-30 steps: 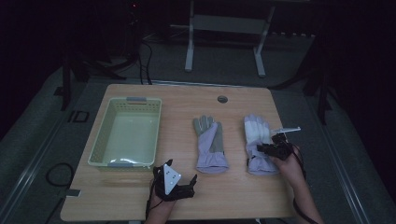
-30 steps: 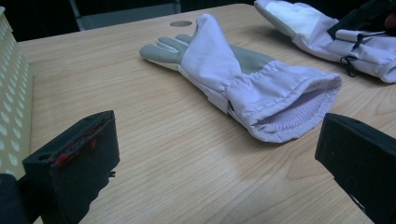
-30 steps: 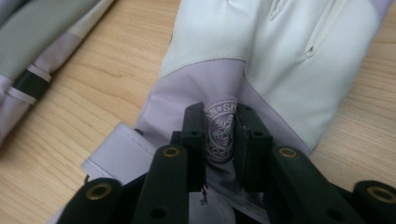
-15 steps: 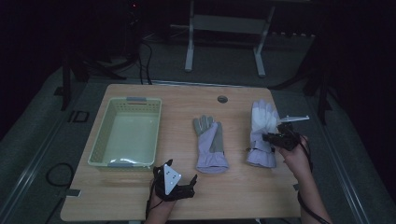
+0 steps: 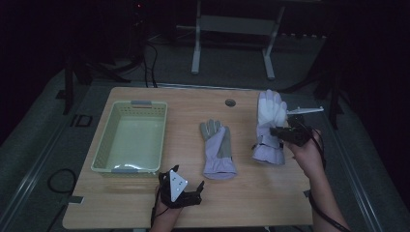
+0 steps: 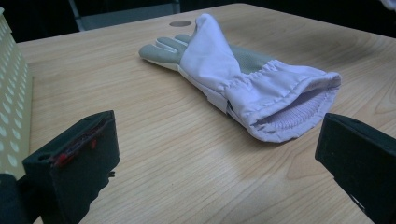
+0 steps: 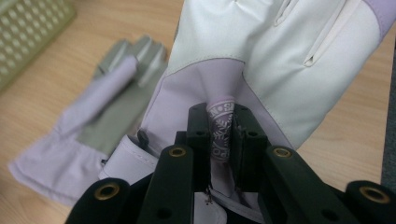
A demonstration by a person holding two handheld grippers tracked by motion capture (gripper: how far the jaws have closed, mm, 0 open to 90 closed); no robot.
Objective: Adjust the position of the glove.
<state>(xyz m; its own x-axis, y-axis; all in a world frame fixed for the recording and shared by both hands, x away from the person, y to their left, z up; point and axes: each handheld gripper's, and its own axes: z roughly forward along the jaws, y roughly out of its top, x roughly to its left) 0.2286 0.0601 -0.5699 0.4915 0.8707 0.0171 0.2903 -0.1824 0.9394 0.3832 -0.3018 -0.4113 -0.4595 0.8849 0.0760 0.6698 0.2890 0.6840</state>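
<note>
Right gripper [image 7: 223, 135] pinching white glove [image 7: 280, 56] fabric between narrow jaws; could slip out. Left gripper [image 6: 219, 158] wide, holding nothing.

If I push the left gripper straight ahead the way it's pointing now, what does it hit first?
Most likely the glove lying flat mid-table: its open cuff sits ahead between the open jaws of the left gripper, slightly toward the right jaw. Only bare table lies before it. The gap's depth is hard to judge.

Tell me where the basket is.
In the high view, the basket sits on the table's left side, left of the flat glove and just beyond the left gripper.
</note>
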